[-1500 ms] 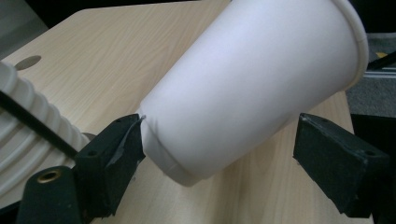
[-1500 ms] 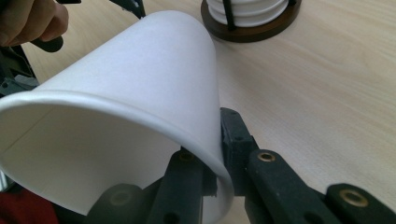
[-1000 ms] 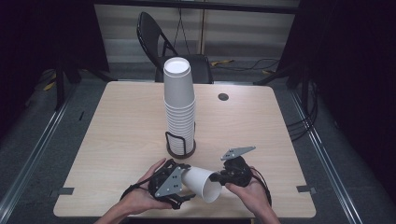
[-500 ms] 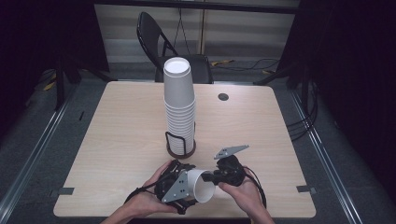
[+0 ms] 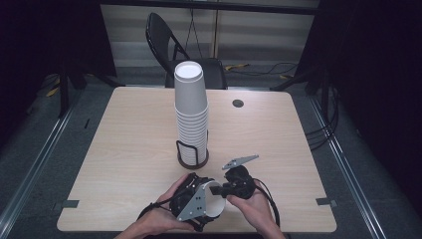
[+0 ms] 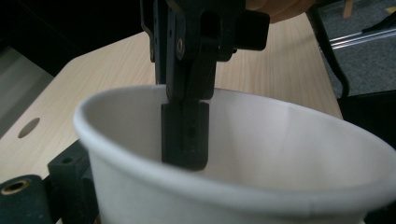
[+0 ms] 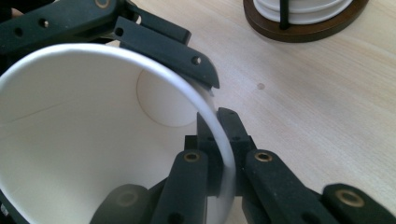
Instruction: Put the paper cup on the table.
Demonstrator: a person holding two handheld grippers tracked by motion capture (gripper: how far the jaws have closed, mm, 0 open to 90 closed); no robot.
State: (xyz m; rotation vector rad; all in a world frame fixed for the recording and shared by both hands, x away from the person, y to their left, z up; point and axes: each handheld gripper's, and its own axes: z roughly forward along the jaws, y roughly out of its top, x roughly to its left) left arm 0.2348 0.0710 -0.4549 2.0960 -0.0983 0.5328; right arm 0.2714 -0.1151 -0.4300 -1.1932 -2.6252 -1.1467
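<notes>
Low in the high view, near the table's (image 5: pixel 124 149) front edge, both hands meet around a single white paper cup (image 5: pixel 215 203) lying on its side, mouth turned toward the lower right of the frame. The left hand (image 5: pixel 161 219) comes up from the bottom edge, palm curled over the left gripper (image 5: pixel 199 201), whose grey three-cornered plate faces the camera. The right hand (image 5: pixel 254 209) enters just to the right of it, wrist bent inward, carrying the right gripper (image 5: pixel 224 189) so that it points left at the cup's rim.

From the right gripper view, the right gripper's (image 7: pixel 219 154) jaws are pressed together on the cup's (image 7: pixel 84 140) wall at the rim, one jaw inside the mouth and one outside, the thin paper edge pinched between them. At the upper left of that frame, a black jaw of the left gripper (image 7: pixel 154 44) lies along the outside of the cup; the left gripper view shows the cup (image 6: pixel 261 154) sitting between its own jaws, one low at the left edge of the frame, so the cup body is clasped by them.

Beyond the hands, at the table's middle, stands a tall stack of white paper cups (image 5: pixel 190 109) in a dark wire holder (image 5: pixel 192 155) with a round wooden base.

No brand, label or writing can be read on the cups or grippers.
</notes>
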